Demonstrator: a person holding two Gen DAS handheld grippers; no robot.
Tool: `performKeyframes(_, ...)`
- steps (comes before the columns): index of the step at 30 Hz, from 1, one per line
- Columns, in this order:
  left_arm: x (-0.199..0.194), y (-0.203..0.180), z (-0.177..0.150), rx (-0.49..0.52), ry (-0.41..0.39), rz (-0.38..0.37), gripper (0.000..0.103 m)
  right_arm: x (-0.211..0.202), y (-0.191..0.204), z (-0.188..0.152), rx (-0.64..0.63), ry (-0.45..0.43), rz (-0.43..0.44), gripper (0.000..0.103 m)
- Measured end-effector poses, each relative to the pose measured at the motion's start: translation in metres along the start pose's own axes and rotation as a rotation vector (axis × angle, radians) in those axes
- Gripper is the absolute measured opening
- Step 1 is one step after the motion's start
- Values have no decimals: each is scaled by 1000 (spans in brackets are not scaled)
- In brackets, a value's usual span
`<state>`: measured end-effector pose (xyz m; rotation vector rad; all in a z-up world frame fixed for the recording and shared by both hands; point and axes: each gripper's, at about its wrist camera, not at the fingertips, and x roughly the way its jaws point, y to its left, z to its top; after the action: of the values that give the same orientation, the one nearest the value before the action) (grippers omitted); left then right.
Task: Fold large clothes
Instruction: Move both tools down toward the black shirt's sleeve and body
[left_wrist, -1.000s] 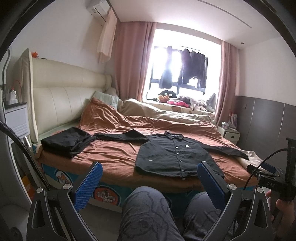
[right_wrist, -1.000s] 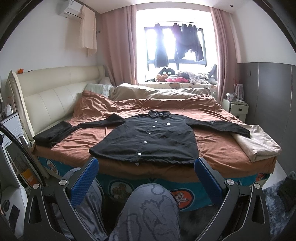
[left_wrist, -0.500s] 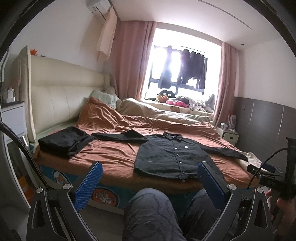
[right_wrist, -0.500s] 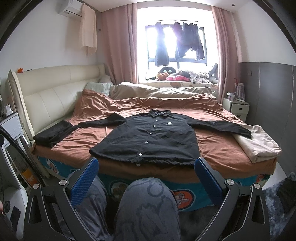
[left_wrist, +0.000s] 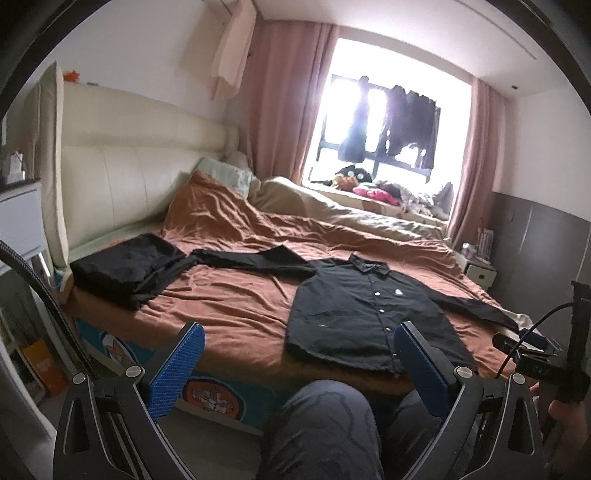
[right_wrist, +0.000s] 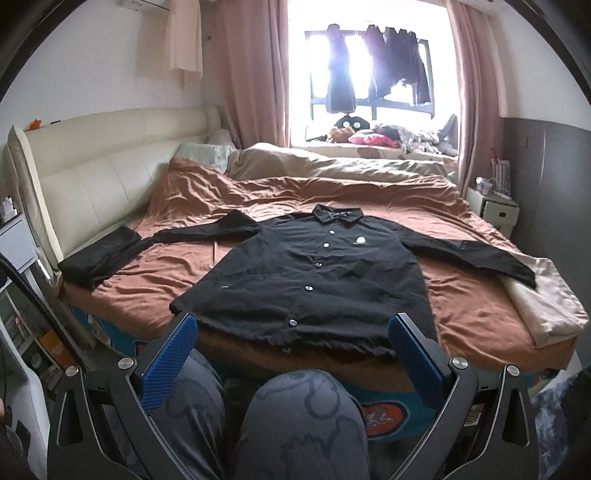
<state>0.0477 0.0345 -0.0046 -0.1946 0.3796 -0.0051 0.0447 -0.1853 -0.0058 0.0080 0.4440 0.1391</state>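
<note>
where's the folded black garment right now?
The folded black fabric garment lies at the left end of the rust-brown bedspread, by the cream padded headboard, touching the left sleeve tip of the spread-out black button-up shirt.

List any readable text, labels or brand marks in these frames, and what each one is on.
None can be read.
Black shirt: white chest patch and small white hem tag, too small to read.
Bed base: round cartoon emblem, lettering blurred.
Right gripper: faint marking on its body, illegible.

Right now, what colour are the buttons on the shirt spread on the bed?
White, on a black shirt; the right wrist view shows them best.
</note>
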Motion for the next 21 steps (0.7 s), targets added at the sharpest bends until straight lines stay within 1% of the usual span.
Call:
performKeyframes(3,26,6,11,-8,35,14,103,21,1,16,-11,7,17,103)
performKeyframes(5,41,12,17,-11,49,25,103,35,-1,25,-17,18,13,103)
performKeyframes(10,81,26,34,-21,81,50,102,77,-5,52,-4,35,33,103)
performKeyframes(21,171,60,63,-42,173,102,100,168,-1,95,8,72,76,103)
